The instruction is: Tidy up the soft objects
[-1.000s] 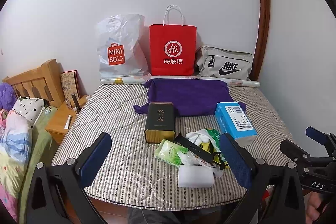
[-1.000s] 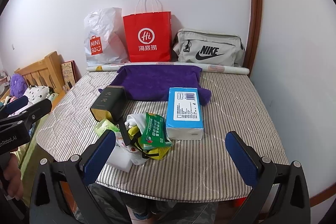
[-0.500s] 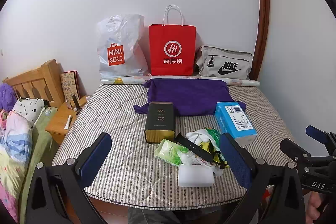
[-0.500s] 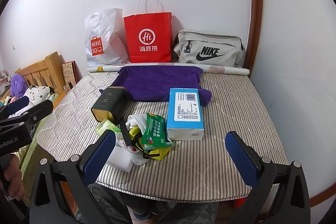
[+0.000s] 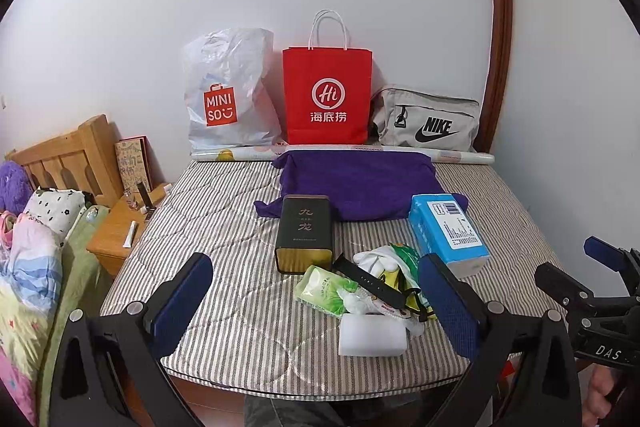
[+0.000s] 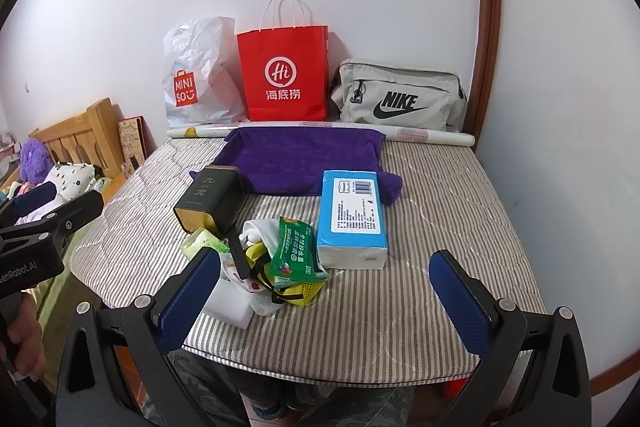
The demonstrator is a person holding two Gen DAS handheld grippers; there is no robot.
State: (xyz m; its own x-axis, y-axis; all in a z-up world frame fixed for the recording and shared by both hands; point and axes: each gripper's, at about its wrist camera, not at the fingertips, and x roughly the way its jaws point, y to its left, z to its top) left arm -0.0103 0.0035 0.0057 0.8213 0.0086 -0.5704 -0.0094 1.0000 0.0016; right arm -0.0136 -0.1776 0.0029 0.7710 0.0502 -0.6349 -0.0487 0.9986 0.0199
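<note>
Three bags stand along the wall behind the mattress (image 5: 224, 227). A towel (image 5: 360, 183) lies before them. Nearer, a tin (image 5: 305, 233) lies left, a tissue pack (image 5: 448, 235) right; a heap of small items (image 5: 376, 279) sits between and before them.

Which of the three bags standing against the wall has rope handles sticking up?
The red paper bag in the middle. The white plastic bag and grey Nike bag beside it show none.
</note>
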